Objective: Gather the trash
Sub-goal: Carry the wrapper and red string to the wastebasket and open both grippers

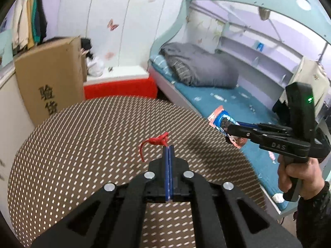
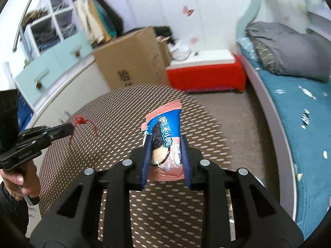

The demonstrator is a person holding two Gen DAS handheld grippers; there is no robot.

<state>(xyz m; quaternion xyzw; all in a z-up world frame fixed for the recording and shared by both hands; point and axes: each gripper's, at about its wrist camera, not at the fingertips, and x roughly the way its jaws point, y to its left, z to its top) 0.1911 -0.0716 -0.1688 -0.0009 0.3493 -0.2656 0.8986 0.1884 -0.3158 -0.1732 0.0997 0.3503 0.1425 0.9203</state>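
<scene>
My left gripper (image 1: pixel 169 147) is shut on a piece of red string (image 1: pixel 154 141), which dangles from its blue fingertips above the brown dotted table (image 1: pixel 82 136). From the right wrist view the same string (image 2: pixel 83 122) hangs at the left gripper's tip (image 2: pixel 70 128), held by a hand at the left edge. My right gripper (image 2: pixel 165 138) is shut on a blue and pink cookie wrapper (image 2: pixel 165 124), lifted above the table (image 2: pixel 103 124). In the left wrist view that wrapper (image 1: pixel 222 119) sticks out of the right gripper (image 1: pixel 229 131) near the table's right rim.
A cardboard box (image 1: pixel 49 78) stands behind the table on the left, beside a red and white low cabinet (image 1: pixel 120 84). A bunk bed with teal mattress (image 1: pixel 227 103) and grey bedding (image 1: pixel 198 66) runs along the right. White drawers and shelves (image 2: pixel 49 47) stand left.
</scene>
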